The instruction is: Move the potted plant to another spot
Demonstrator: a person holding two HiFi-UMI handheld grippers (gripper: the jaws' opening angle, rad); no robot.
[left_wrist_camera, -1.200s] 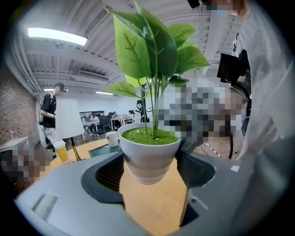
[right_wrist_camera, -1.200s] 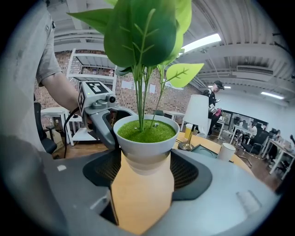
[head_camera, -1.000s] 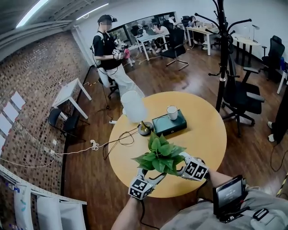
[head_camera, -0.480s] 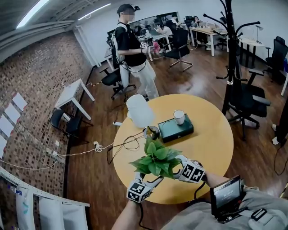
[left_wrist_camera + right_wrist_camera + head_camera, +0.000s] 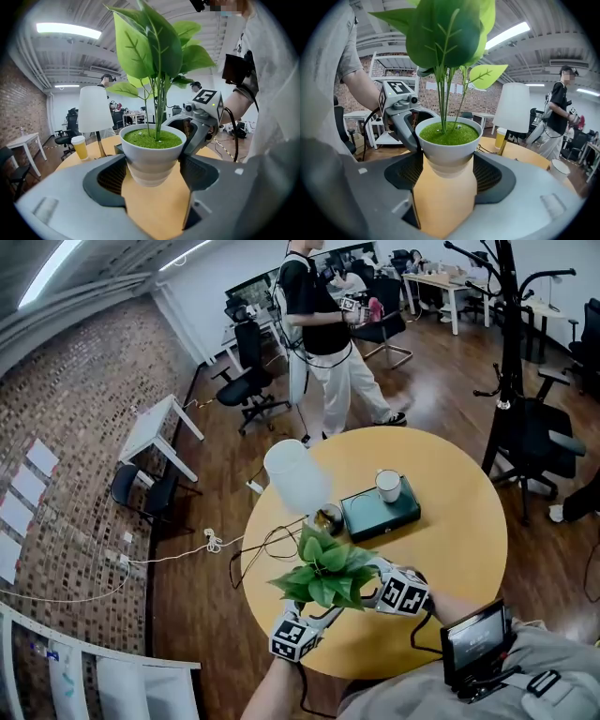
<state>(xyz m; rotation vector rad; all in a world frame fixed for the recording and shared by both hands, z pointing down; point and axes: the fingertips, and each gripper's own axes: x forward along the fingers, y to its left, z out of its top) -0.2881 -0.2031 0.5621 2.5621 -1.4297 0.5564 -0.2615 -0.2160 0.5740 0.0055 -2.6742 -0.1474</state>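
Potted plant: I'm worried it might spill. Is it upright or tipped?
Upright. The potted plant shows a level white rim and stems rising straight in both gripper views.

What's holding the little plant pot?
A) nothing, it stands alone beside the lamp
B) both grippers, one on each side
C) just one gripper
B: the left gripper and the right gripper each have their jaws closed on the white pot of the potted plant, from opposite sides.
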